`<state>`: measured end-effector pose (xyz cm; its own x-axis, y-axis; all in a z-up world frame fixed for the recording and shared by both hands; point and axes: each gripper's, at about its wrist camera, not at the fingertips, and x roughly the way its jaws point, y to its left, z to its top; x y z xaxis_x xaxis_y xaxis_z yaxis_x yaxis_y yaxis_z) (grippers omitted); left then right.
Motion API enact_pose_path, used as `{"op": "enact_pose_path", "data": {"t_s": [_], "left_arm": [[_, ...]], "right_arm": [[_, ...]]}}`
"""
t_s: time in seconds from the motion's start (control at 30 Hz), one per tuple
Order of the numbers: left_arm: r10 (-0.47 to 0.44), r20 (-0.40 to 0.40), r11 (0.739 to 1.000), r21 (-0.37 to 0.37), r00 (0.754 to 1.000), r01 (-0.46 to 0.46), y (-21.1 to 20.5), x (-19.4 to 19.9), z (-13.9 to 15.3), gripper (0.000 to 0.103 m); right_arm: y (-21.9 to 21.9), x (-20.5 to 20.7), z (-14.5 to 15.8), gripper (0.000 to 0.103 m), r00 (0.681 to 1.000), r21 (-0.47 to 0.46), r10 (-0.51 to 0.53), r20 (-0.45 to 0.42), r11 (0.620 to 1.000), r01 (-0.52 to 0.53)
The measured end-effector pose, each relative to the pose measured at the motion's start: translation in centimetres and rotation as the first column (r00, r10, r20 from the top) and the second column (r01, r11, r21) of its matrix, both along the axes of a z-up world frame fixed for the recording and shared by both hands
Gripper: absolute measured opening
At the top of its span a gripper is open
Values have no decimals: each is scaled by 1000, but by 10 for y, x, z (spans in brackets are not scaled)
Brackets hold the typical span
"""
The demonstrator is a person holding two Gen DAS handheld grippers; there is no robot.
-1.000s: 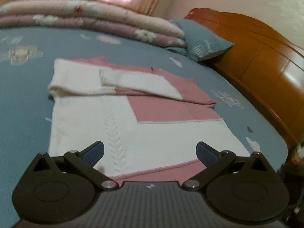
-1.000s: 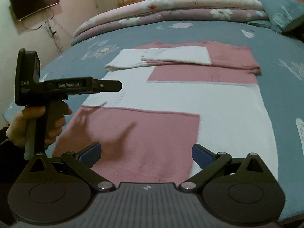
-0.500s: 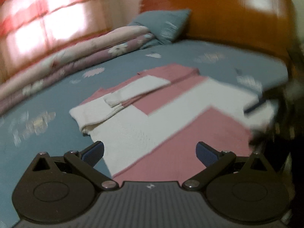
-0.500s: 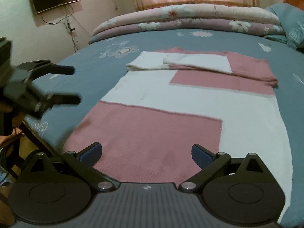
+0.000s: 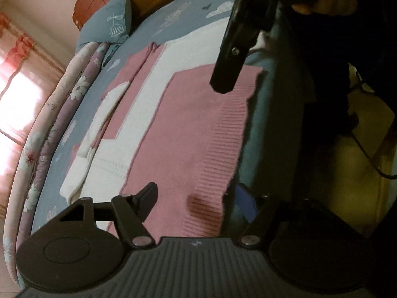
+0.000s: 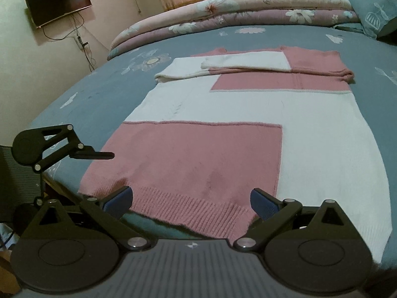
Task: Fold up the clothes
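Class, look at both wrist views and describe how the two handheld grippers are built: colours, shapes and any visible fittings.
Both are matte black. The right gripper has two round disc housings, angled link arms with silver pivot pins, blue-padded fingertips and a ribbed grey body with a small white logo. The left gripper matches it; seen from the right wrist view, it shows triangular cut-outs in its links. No sleeve is clearly visible.
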<state>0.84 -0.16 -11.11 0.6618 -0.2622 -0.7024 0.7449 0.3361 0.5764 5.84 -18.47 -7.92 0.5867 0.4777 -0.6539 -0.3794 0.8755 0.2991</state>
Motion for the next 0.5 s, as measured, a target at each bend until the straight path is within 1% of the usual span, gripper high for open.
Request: {"op": "enact_pose_path", "data": {"t_s": [0.03,0.1,0.13,0.2,0.3,0.37,0.43,0.5], "left_arm": [[7,-7,1000,14,1000,-6,-2,2,-4,72],[-13,-8,1000,5,1000,13,-1,2,-4,72],[-13,-11,1000,13,1000,13,-2,2,-4,72],[-21,14,999,30,1000,20,-1,1,-2,72],[-4,47,998,58,999,1,2,5,-1,72],[11,31,999,47,999,-13,5,7,-1,72],[19,33,999,32,999,-20,7,8,1,72],[21,44,1000,19,999,-22,8,7,5,72]], "right_arm": [[-1,0,-1,103,1000,5,-1,-3,1000,1],[-5,0,-1,103,1000,12,-6,-4,1000,6],[-7,0,-1,103,1000,16,-8,-4,1000,8],[-9,-1,-1,103,1000,23,-9,-2,1000,9],[-11,-2,0,103,1000,31,-4,2,1000,4],[-10,-3,0,103,1000,30,4,5,1000,-4],[-8,-3,2,103,1000,16,11,16,1000,-12],[-1,-8,5,103,998,-19,37,55,999,-36]]}}
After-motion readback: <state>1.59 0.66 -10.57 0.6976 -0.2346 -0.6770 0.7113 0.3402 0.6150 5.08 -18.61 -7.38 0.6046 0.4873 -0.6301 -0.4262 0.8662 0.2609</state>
